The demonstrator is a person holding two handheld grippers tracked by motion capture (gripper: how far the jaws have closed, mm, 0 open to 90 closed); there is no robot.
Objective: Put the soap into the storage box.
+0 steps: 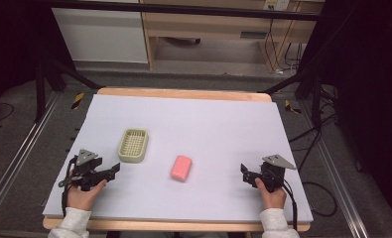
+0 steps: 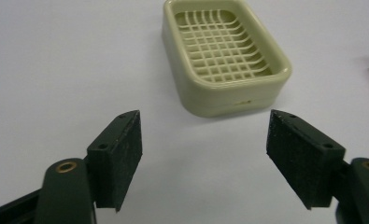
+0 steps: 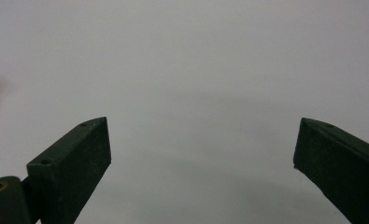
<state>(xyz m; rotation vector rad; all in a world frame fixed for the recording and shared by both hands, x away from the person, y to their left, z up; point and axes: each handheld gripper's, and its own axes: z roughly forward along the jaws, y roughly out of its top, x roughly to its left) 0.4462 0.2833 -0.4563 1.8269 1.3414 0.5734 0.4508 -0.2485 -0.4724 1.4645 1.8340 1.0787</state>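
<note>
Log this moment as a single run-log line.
left gripper: open, empty, facing soap dish | right gripper: open, empty | pink soap: on table, beside dish, untouched

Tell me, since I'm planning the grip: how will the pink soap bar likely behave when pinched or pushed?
The pink soap bar lies flat as a low block with rounded corners, so it would probably slide instead of rolling or tipping. It looks solid, likely stiff and fairly heavy for its size. Its smooth surface may be slippery between flat pads; gripping across the long sides seems safest.
</note>
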